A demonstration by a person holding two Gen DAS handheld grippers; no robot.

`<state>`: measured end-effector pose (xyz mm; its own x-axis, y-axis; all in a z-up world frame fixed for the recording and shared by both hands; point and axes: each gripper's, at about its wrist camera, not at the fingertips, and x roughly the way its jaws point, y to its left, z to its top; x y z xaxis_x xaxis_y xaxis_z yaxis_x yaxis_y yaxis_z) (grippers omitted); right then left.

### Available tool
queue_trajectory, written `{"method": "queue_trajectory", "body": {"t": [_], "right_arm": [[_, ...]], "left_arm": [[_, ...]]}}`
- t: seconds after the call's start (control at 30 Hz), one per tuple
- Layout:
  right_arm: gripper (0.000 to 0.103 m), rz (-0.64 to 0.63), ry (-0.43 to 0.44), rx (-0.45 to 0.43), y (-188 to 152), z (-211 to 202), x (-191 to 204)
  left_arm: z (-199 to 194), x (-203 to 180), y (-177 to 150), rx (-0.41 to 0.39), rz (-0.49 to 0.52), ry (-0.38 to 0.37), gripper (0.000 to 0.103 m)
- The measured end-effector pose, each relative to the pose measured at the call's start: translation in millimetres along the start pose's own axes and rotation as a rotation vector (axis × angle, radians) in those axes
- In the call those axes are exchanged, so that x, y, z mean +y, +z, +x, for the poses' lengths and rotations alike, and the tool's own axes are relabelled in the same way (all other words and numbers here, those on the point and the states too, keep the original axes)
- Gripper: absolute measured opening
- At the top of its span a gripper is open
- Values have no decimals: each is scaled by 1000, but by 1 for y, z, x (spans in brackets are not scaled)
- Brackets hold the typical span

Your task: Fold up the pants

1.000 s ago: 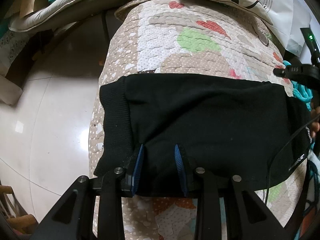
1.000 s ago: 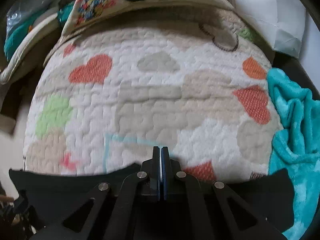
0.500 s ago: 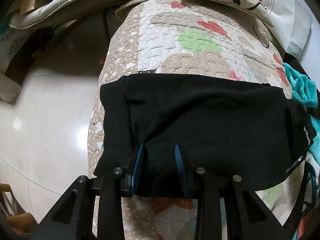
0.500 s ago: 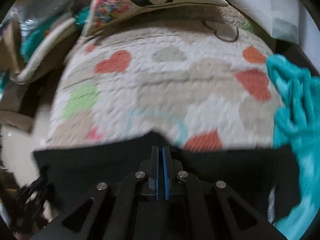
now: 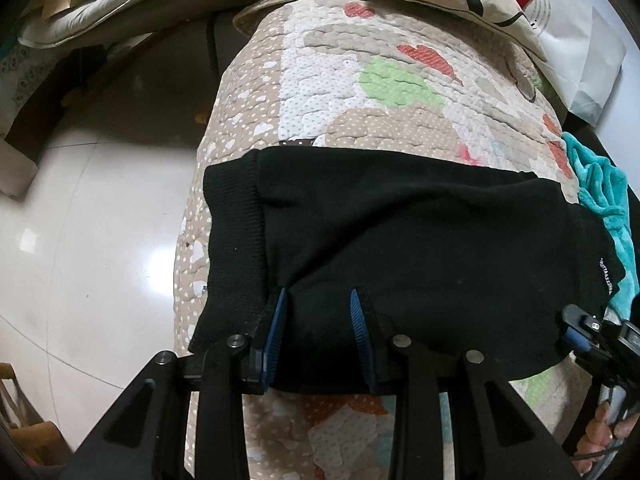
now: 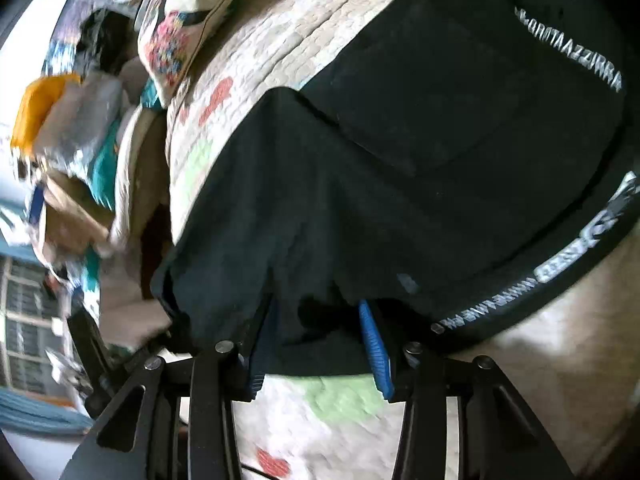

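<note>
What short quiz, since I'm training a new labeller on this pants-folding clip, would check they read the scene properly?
1. True or false: the black pants lie on a quilt patterned with hearts.
2. In the left wrist view, what lies at the quilt's right edge? A) a teal blanket B) a red towel C) a pair of shoes
3. What sits between the fingers of the left gripper?

Key: 1. True. 2. A. 3. The black pants, a bunched edge beside the ribbed band.
</note>
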<state>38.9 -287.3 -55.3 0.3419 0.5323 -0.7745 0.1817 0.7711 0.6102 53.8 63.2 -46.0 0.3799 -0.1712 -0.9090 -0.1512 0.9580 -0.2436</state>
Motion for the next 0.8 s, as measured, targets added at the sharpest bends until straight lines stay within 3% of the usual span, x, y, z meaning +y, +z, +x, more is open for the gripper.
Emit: {"method": "queue_trajectory", "body": {"t": [0.13,0.2,0.23,0.53,0.63,0.67,0.73,0.8], "right_arm": [[46,44,-36,-18,-5,2,6],[26,53,-23,-29,-7,1,6],[6,65,-13,-19,-7,1,5],[6,24,-69,-40,-36,-31,8],[13,16,-126,-20,-39,-27,0],[25,24,-143,-19,-40,-28,-3],[37,14,-168,-16,-40,-34,-4],[37,-4,-194,-21,-40,-44,-3]], "left_arm": [[-1,1,0,5,-10,-6,32],[-1,1,0,10,-15,-11,32],[-1,1,-1,12,-17,-13,32],[-6,2,-5,42,9,3,32],[-7,5,-6,48,6,2,32],[-8,7,-6,51,1,-2,32],[-8,13,-6,61,-20,-20,32],[-8,19,-5,78,-53,-50,32]]}}
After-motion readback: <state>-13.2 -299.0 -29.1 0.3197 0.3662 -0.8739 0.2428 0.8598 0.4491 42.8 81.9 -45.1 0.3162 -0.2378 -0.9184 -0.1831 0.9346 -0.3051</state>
